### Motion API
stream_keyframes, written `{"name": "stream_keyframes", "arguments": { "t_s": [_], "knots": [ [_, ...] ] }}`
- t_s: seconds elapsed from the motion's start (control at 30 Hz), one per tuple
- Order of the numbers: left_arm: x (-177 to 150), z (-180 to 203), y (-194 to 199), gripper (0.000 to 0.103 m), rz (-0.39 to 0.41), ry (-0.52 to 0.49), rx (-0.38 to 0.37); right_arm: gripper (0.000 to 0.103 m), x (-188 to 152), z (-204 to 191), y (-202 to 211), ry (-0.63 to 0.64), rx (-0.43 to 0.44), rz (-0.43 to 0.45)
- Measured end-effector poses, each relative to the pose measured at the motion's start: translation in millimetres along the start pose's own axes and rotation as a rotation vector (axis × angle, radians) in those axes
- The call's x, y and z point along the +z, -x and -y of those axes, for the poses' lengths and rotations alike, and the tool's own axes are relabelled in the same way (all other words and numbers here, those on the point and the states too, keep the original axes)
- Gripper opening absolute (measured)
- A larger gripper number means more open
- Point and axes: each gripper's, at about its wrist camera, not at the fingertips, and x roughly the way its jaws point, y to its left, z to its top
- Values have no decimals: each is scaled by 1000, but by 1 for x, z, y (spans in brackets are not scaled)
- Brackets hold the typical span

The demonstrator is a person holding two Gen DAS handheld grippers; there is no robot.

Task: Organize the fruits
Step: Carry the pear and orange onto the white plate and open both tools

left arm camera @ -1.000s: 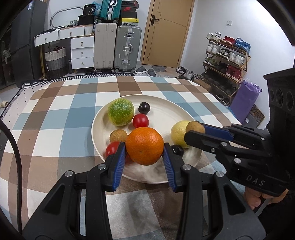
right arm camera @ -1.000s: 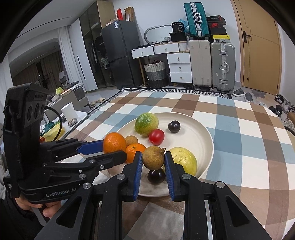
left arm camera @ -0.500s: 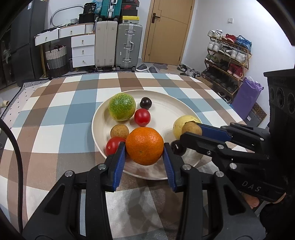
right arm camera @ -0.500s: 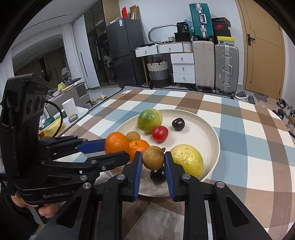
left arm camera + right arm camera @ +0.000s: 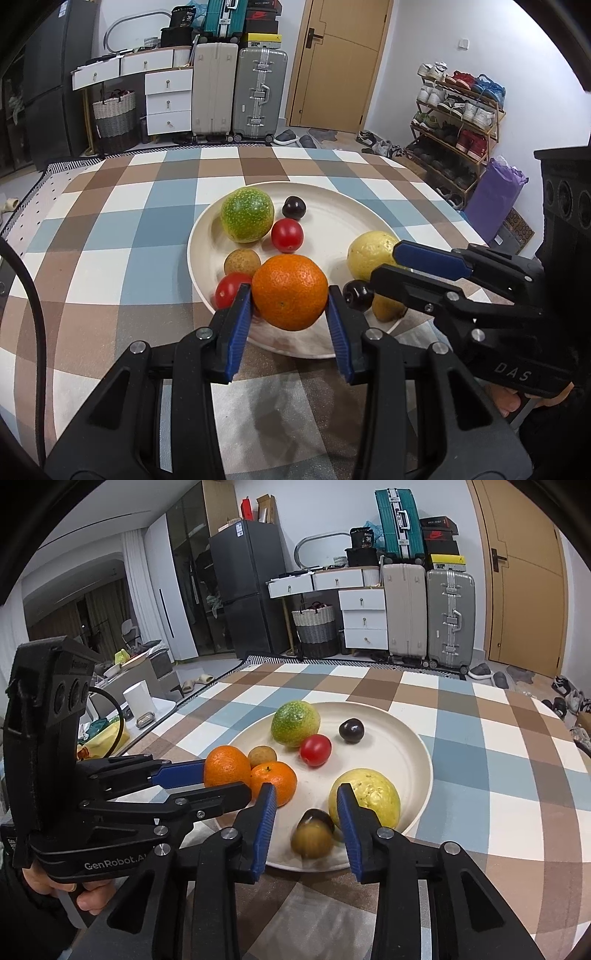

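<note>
A cream plate [image 5: 332,218] on the checked table holds a green fruit [image 5: 246,214], a dark plum [image 5: 294,207], red tomatoes [image 5: 287,234], a small brown fruit [image 5: 242,261] and a yellow fruit [image 5: 369,253]. My left gripper [image 5: 290,295] is shut on an orange [image 5: 290,291] above the plate's near rim. My right gripper [image 5: 306,805] is open; a brown round fruit [image 5: 312,840], blurred, lies on the plate between its fingers beside a dark plum [image 5: 317,816]. A second orange [image 5: 275,781] sits on the plate [image 5: 399,738].
The table carries a checked cloth [image 5: 110,236]. Behind it stand suitcases [image 5: 258,96], white drawers [image 5: 168,101], a door [image 5: 332,62] and a shoe rack [image 5: 458,122]. A low side table with a white cup [image 5: 138,699] stands left of the table.
My right gripper has opened and let go of the brown fruit, which has dropped onto the plate. My left gripper still holds the orange and has pulled back slightly.
</note>
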Motion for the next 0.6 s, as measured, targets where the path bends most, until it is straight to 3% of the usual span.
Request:
{"name": "stream_keyframes", "arguments": {
  "t_s": [0.4, 0.6],
  "knots": [
    [-1, 1, 5, 40, 5, -7, 10, 71, -4, 5, 8, 2, -34, 22],
    [-2, 1, 13, 68, 33, -10, 25, 85, -4, 7, 11, -2, -45, 31]
  ]
}}
